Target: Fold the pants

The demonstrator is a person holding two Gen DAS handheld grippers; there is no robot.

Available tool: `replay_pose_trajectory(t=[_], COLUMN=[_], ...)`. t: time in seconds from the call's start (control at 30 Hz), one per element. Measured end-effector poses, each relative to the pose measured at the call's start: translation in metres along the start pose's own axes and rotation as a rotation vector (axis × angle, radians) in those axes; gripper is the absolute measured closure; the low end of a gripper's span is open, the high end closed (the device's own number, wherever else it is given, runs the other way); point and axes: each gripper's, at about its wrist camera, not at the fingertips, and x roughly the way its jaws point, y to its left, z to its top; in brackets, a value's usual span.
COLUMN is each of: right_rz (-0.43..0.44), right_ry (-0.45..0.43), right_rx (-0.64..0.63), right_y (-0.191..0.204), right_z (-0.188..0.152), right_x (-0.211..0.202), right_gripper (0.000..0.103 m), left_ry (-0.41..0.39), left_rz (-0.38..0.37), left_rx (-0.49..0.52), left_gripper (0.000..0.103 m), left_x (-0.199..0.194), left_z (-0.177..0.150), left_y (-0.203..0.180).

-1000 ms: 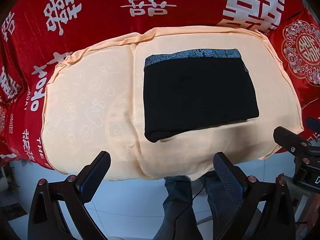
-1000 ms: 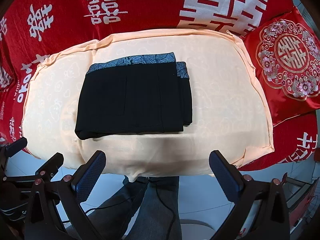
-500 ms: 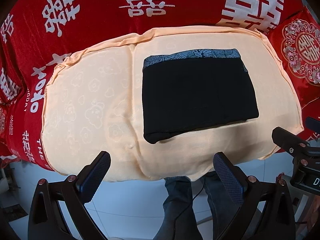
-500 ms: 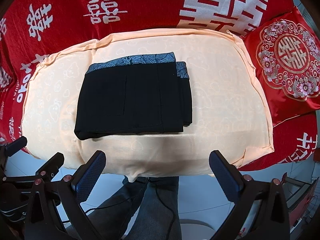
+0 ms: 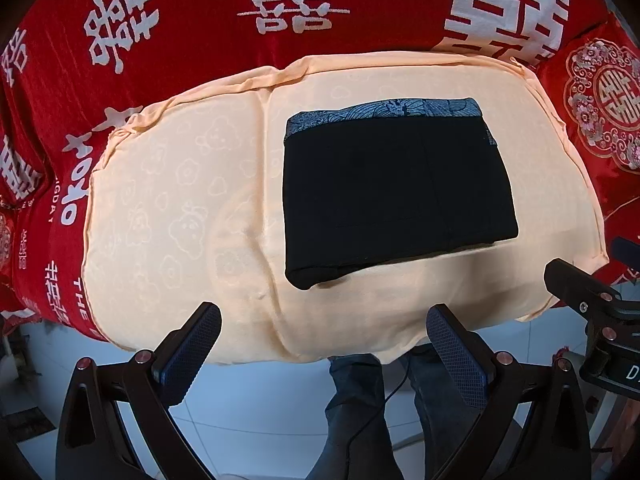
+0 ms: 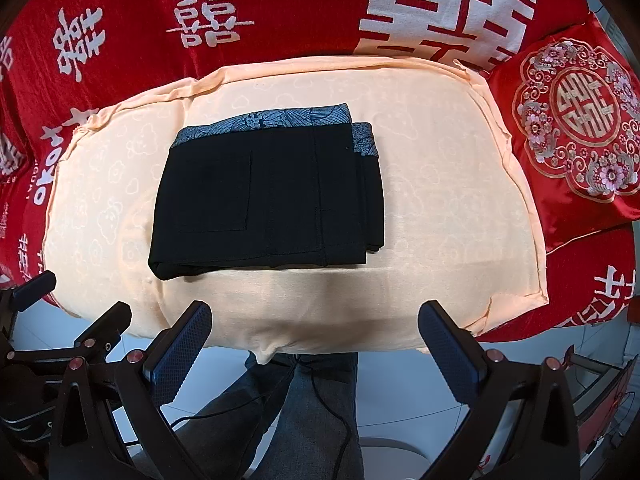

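Black pants [image 6: 268,196], one folded bundle on peach cushion [image 6: 448,200]; two claws [image 5: 324,356] [image 6: 316,350] spread wide, holding nothing.

Both views bright, evenly lit, sharp at centre. Strong fisheye curvature; corners vignette to black. The black pants [image 6: 268,196] lose detail. Soft shadow crosses the peach cushion [image 6: 440,200] front edge.
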Motion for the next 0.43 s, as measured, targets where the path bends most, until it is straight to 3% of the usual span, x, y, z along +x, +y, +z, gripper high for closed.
replay_pose_trajectory(t=[0.43], right_rz=[0.002], right_ry=[0.002], right_rx=[-0.004], right_y=[-0.0030], right_z=[0.0011], right_x=[0.0022], right_gripper=[0.000], left_ry=[-0.018], left_rz=[0.007], left_rx=[0.020], left_gripper=[0.000], left_x=[-0.0014], left_z=[0.0003], left_y=[-0.0045])
